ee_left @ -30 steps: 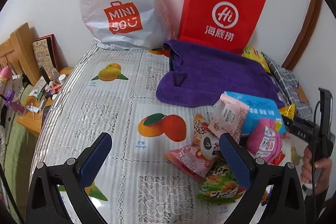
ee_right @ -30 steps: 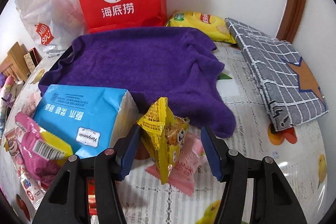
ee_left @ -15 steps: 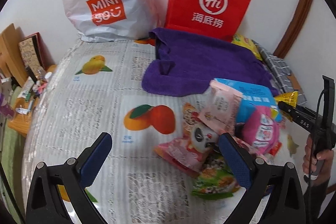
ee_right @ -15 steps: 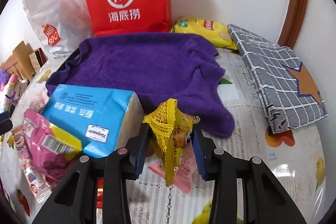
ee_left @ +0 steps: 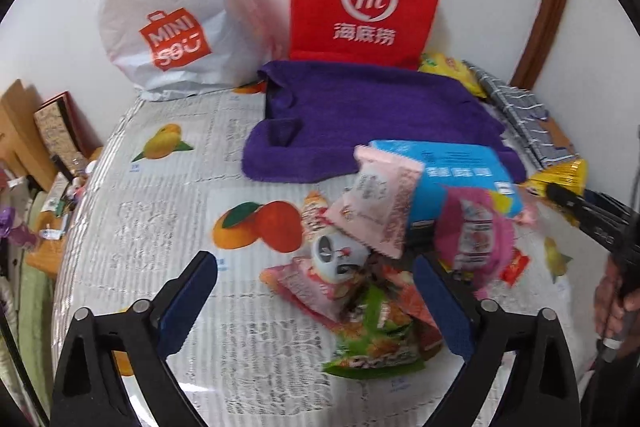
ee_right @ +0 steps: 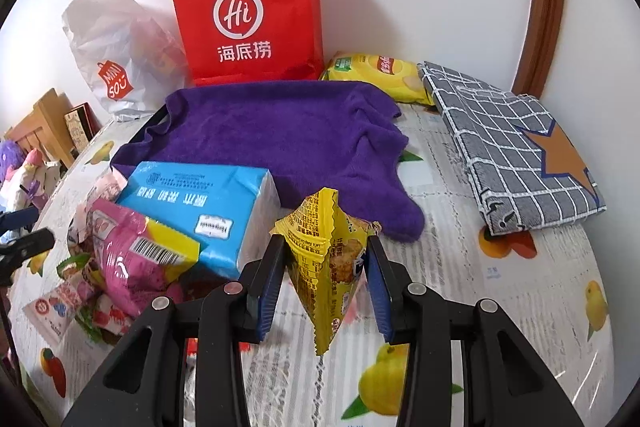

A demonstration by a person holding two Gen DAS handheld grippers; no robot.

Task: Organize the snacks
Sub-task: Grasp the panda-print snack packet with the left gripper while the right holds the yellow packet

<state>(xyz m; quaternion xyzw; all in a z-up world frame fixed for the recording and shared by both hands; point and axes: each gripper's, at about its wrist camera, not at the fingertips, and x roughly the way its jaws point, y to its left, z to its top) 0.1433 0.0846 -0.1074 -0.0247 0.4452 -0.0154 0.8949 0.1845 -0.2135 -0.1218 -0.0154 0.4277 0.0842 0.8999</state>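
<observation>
The right tool (ee_right: pixel 326 277) has just clamped on the yellow snack packet (ee_right: pixel 328 259) and lifted it off the table (ee_right: pixel 460 307), starting the sort, while the left tool (ee_left: pixel 316 303), apart but closing slightly, nears the snack pile (ee_left: pixel 372 291).

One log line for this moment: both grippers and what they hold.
right gripper: shut on yellow snack packet | left gripper: closing, nothing gripped, over snack pile

A snack packet (ee_right: pixel 326 259) is sitting between the right gripper (ee_right: pixel 326 287)'s jaws. Left of them a tissue pack (ee_right: pixel 208 207) is lying; beyond them a towel (ee_right: pixel 280 131) is spreading, a paper bag (ee_right: pixel 248 19) standing behind it.
</observation>
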